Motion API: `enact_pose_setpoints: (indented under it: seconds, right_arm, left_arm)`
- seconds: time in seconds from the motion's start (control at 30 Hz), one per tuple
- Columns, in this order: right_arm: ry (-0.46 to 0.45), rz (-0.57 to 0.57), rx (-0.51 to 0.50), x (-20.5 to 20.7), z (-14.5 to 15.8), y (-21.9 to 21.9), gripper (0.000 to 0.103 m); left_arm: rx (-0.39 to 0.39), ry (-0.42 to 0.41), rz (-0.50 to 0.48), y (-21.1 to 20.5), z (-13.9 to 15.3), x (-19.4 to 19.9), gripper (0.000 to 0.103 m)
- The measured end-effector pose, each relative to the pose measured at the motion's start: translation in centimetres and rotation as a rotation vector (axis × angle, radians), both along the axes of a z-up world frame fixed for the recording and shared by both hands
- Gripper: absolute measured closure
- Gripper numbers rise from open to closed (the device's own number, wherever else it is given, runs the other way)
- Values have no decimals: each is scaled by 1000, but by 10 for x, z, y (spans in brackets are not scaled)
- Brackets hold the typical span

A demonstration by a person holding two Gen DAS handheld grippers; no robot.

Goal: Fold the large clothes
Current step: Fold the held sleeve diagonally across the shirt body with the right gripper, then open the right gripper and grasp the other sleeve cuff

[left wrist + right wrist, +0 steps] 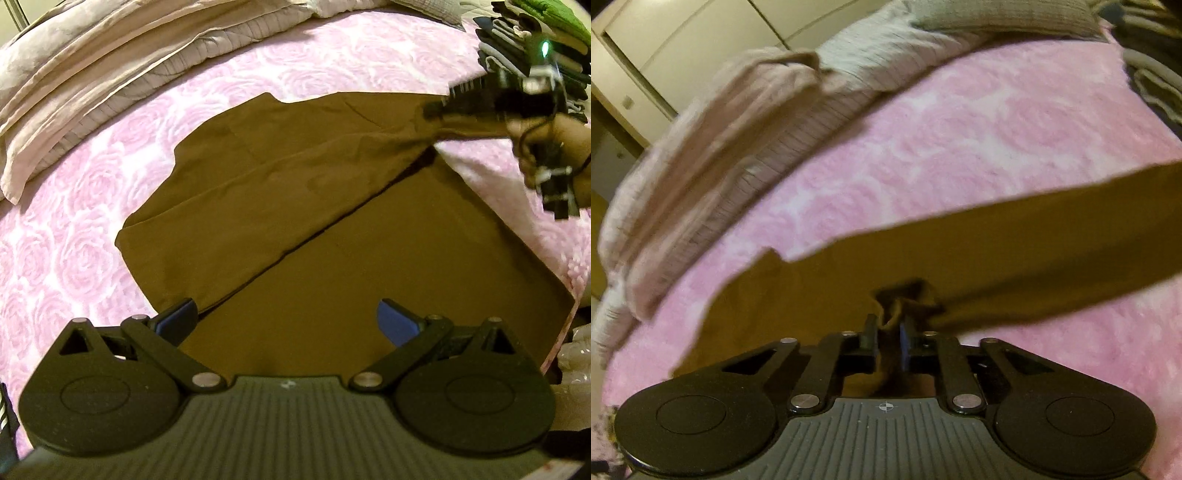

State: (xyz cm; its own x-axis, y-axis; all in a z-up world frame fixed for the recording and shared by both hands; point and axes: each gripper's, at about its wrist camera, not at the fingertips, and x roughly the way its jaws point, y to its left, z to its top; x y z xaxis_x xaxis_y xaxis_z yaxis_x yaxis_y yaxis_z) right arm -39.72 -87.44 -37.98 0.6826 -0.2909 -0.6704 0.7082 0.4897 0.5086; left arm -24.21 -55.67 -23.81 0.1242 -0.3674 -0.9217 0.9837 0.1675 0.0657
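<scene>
Right gripper [888, 334] clenched on bunched sleeve end of brown cotton shirt [295, 206]; left gripper [286, 321] released above hem. Lay sleeve flat, then release.

Matt brown cloth garment [295, 206] lies on plush, rose-textured pink blanket [332, 62].

Right tool [889, 338] pinching a bunched fold of the brown garment [1015, 243] between its pads, cloth gathered just ahead of the fingertips. Rest of the garment spreads flat over the pink rose-patterned bedspread [979, 122]. Rumpled beige quilt [746, 122] along the far edge of the bed. Pale cupboard doors [683, 40] upper left. Motion-blurred.
</scene>
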Motion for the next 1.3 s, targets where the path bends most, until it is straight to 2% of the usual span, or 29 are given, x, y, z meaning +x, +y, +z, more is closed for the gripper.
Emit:
enact_pose_setpoints:
  seconds: [0.07,0.1,0.13,0.27,0.33,0.43,0.63,0.77,0.83,0.9,0.97,1.03,1.07,1.1,1.3]
  right_arm:
    - [-135,54,-82,3,23,0,98]
    - [-175,73,-145,2,30,2,98]
    - [-165,68,-190,0,28,2,98]
    - [-21,-34,-37,-14,-31,-15,98]
    - [8,-58,5,-21,-49,-19,97]
    - [24,-56,10,-25,-58,-19,97]
    - [49,-57,-12,-19,-50,-17,97]
    - [71,-67,-63,-6,-34,-8,97]
    - [88,-65,-121,6,-22,2,97]
    - [67,6,-184,28,-12,21,97]
    - [48,154,-238,63,-10,50,97]
    - [109,253,-275,92,-17,78,86]
    - [137,246,-249,100,-22,85,61]
    - [133,229,-212,102,-26,90,48]
    - [172,180,-160,83,-23,108,47]
  left_arm:
    - [3,0,0,-1,-1,-1,1]
    - [7,1,0,-2,-3,-1,1]
    - [13,3,-2,-3,-6,-2,1]
    - [27,4,-17,-5,-12,-6,1]
    - [31,1,-23,-5,-15,-8,1]
    - [34,4,-16,-3,-19,-8,1]
    - [25,15,-4,7,-16,-3,1]
    - [3,21,1,16,-14,7,1]
    - [-9,21,11,22,-12,15,1]
    - [-22,21,33,31,-9,23,1]
    - [-26,28,47,43,-7,32,1]
    - [-23,22,52,54,-8,39,1]
    - [-21,19,57,61,-7,44,1]
    - [-23,18,67,67,-6,48,1]
    - [-30,15,108,89,-3,69,1]
